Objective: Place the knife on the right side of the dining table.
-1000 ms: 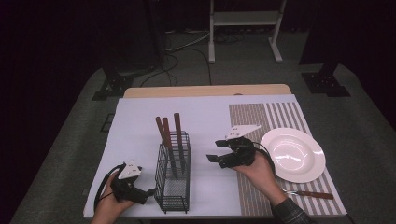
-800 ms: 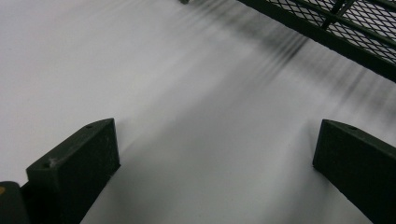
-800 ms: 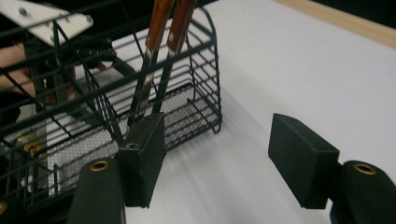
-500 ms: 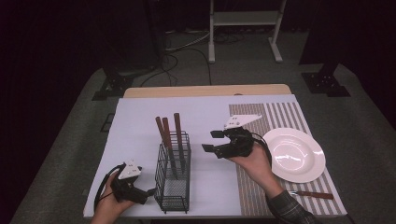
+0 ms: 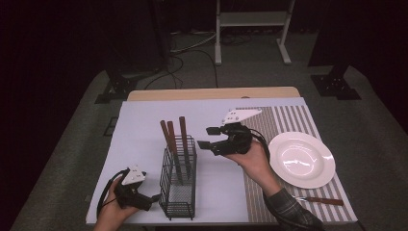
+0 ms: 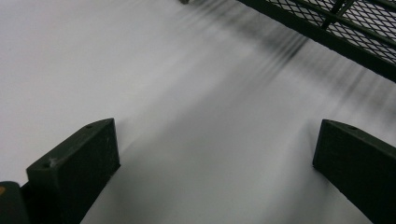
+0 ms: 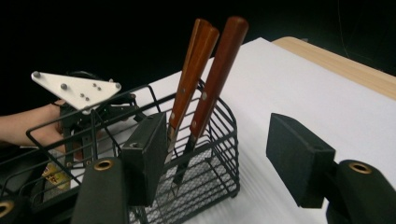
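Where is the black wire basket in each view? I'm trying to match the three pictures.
High view: the wire basket stands low and left of centre, on the white cloth.
Left gripper view: its mesh base crosses the top right corner.
Right gripper view: it sits at lower centre-left, behind the left jaw.
Shared landmark: the wooden-handled cutlery standing in it links the high and right gripper views.

Black wire basket [image 5: 178,185], brown-handled utensils [image 5: 174,136]

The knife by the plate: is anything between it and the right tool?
The plate lies partly between them. The right tool hangs open above the table near the basket, and the knife lies at the table's near edge past the plate.
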`<state>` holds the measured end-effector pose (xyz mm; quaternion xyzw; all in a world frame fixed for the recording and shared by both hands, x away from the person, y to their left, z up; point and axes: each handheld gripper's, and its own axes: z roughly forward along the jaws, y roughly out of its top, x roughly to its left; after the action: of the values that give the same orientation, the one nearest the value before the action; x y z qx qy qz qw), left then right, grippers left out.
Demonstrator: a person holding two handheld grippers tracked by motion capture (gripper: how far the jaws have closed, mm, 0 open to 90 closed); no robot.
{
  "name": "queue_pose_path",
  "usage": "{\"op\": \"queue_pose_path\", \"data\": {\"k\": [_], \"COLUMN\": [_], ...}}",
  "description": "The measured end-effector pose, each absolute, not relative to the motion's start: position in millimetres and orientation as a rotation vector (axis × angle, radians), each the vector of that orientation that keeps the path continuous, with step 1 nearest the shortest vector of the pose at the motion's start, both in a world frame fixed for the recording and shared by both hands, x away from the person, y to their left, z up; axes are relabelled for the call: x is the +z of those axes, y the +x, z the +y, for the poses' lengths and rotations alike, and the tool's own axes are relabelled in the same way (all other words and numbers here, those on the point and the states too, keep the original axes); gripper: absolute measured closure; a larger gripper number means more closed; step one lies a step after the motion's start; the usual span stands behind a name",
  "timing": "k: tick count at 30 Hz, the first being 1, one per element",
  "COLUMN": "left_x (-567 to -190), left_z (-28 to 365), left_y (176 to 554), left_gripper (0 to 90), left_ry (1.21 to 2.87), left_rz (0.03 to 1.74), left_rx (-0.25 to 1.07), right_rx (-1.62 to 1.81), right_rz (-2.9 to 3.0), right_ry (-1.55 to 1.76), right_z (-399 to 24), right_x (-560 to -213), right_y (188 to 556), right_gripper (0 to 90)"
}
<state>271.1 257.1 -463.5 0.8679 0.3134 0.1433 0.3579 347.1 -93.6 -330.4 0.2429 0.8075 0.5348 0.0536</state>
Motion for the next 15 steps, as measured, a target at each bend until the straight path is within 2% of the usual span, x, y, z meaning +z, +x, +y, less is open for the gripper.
{"op": "queue_pose_path", "data": {"k": [15], "left_x": [-464], "left_z": [257], "left_y": [271], "left_gripper": [0.0], "left_ry": [2.238], "left_rz": [0.808], "left_rx": [0.371], "right_rx": [1.685], "right_rz": [2.438], "right_ry": [0.737], "right_z": [-68], "right_x": [-322], "right_y": [368], "right_gripper": [37.4]}}
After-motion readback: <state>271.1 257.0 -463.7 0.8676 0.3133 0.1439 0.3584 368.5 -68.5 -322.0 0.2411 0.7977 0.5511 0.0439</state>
